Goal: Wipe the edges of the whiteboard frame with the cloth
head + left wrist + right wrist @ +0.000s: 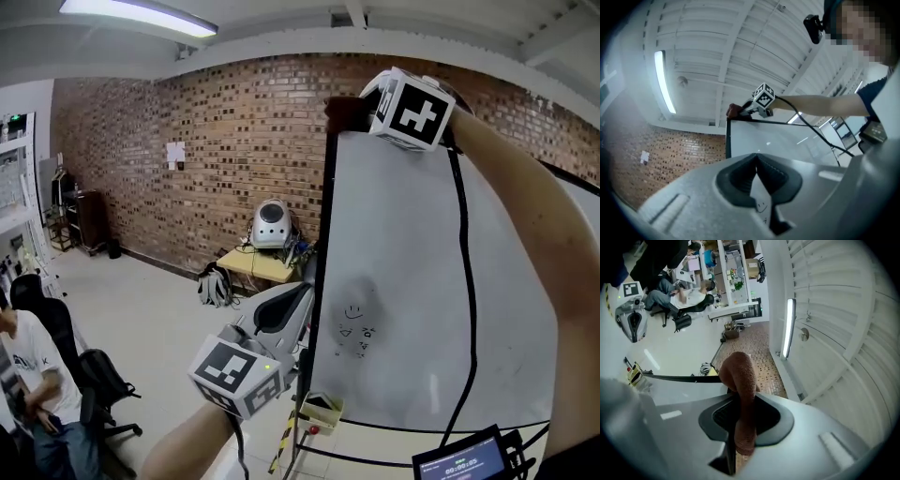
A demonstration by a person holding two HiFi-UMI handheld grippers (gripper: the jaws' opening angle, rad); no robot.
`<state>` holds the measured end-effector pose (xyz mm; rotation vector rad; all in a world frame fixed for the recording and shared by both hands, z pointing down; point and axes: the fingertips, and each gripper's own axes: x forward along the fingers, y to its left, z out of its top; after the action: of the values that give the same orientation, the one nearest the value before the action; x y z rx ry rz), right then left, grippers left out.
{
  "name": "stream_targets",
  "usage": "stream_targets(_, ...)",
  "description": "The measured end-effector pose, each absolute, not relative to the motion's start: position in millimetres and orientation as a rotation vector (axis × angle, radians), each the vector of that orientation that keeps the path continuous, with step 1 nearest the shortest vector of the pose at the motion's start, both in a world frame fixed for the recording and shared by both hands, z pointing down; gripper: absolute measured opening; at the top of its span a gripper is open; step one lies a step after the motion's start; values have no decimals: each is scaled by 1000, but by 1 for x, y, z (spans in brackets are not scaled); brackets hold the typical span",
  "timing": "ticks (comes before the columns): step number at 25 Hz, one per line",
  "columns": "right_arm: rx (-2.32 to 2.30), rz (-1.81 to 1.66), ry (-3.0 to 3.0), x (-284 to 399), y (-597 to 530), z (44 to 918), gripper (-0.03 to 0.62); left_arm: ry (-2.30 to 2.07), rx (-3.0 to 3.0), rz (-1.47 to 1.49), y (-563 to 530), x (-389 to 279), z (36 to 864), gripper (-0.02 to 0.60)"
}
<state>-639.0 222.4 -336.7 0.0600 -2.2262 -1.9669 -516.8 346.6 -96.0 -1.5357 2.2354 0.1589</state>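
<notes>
Clamping cloth in rt tongs, holding it at top corner of whiteboard frame, w/ frame's long side edge dropping straight below rt tongs toward lt tongs, clenched empty beside that edge; rt nearer.

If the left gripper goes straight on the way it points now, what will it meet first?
The left gripper would most likely meet the whiteboard first, just inside its black left frame near the drawn face; depth is unclear.
</notes>
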Motion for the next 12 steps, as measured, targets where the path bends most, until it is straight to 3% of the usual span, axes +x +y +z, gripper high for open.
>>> stream_targets(12, 66, -1755, -2289, -573, 168, -323, 69, 2071, -1751, 193, 295, -480, -93, 5)
